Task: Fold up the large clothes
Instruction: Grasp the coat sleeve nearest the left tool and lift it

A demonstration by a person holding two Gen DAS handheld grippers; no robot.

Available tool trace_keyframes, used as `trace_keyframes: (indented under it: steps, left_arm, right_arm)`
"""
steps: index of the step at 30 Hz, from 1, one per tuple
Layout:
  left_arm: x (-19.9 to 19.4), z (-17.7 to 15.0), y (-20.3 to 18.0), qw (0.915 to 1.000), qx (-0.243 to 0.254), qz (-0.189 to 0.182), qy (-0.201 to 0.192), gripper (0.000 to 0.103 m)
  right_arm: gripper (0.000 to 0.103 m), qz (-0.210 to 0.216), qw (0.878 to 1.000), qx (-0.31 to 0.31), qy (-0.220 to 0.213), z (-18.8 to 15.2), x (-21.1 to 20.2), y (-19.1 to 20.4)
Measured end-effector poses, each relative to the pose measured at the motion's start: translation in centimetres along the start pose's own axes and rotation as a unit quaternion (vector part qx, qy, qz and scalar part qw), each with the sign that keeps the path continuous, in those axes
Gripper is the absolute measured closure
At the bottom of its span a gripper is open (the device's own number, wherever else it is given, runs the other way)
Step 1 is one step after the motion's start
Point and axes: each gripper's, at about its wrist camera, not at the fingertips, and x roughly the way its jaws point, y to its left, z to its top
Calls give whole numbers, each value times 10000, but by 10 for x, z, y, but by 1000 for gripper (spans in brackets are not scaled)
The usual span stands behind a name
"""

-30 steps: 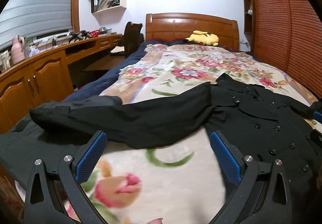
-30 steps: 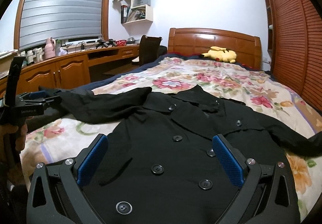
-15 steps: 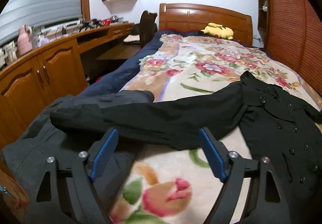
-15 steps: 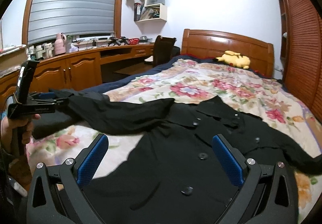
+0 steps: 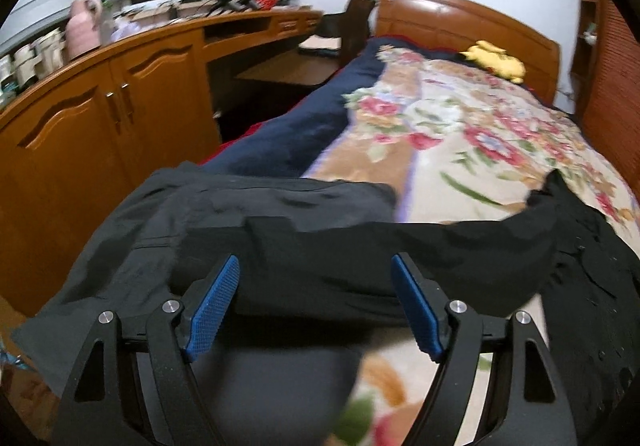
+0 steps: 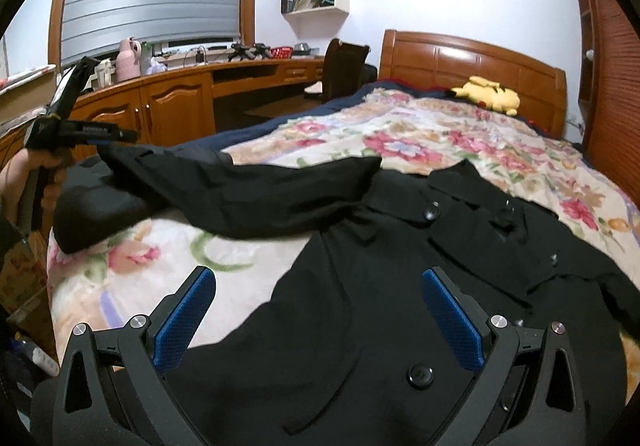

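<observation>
the black coat lies front-up and spread across the near half of the bed, collar toward the headboard at 12 o'clock, one sleeve stretched out toward 9 o'clock past the mattress edge. judged soft, limp and fairly heavy; it should drape and slide rather than hold a crease. the cloth looks matte and woven, with round dark buttons down the front. the best hold is judged to be the cuff end of the sleeve, or the shoulder seam.

the left gripper has its fingers spread, with the sleeve lying between the blue ribbed pads, not pinched. the right gripper hangs over the coat front, fingers spread wide and holding nothing.

the floral quilt looks plush.
</observation>
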Motion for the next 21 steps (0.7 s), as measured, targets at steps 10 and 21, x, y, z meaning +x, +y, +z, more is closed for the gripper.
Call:
trace_keyframes:
  steps: [10,21]
  left_arm:
    - [15,-19,27,9978,-135,511,394,24]
    - [16,-26,30,9981,-111,333,497,45]
  right_arm:
    - [1,35,9999,-38,101,10,9,3]
    - [1,67,10000,-16,18,9,6,-1]
